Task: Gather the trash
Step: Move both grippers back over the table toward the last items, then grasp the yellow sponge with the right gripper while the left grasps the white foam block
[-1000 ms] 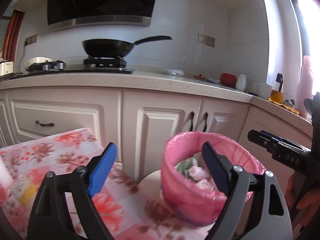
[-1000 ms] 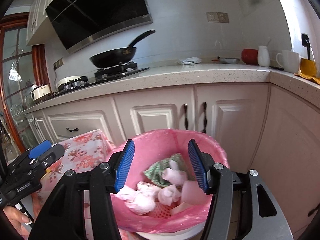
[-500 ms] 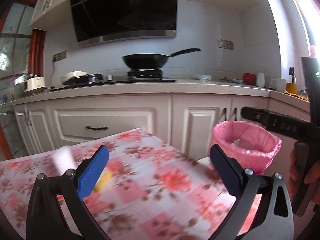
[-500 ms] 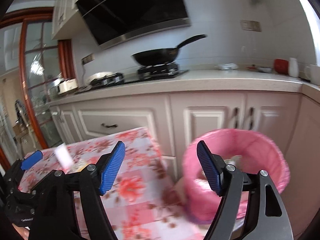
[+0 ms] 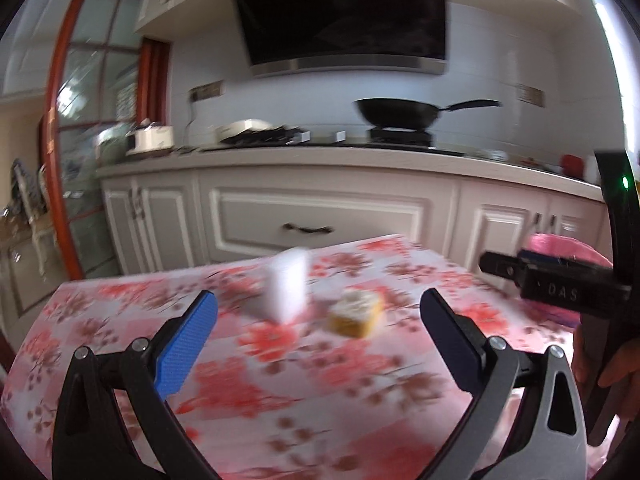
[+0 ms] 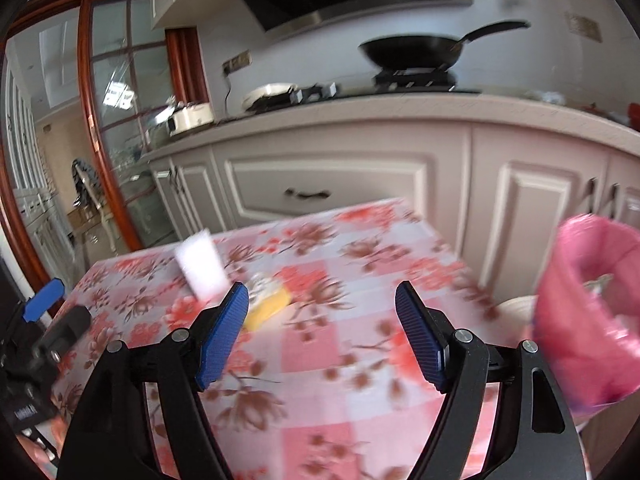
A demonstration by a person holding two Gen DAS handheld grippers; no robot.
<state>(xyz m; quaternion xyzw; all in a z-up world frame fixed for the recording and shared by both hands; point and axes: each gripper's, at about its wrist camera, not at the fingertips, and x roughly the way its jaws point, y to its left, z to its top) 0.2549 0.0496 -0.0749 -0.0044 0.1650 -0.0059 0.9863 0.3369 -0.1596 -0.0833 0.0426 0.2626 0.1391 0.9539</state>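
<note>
- Trash left on the floral table (image 5: 280, 380): a white block (image 5: 286, 292) and a yellow-and-white scrap (image 5: 356, 314), centre frame.
- Pink-lined bin (image 6: 592, 312), right edge, already holds pieces.
- Left gripper (image 5: 318, 338) and right gripper (image 6: 322, 330) gape wide, having just been opening, nothing between them.

A home kitchen: a black range hood (image 5: 344, 16) fills the upper centre of the frame, above a gas hob (image 5: 400, 136) carrying a black wok (image 5: 396, 111). A pale countertop (image 5: 320, 158) runs across the middle over cream panelled cabinets (image 5: 316, 216) with dark handles. At far left stands a wood-framed glass door (image 6: 116, 120); a floral tablecloth (image 5: 280, 380) covers the foreground table
</note>
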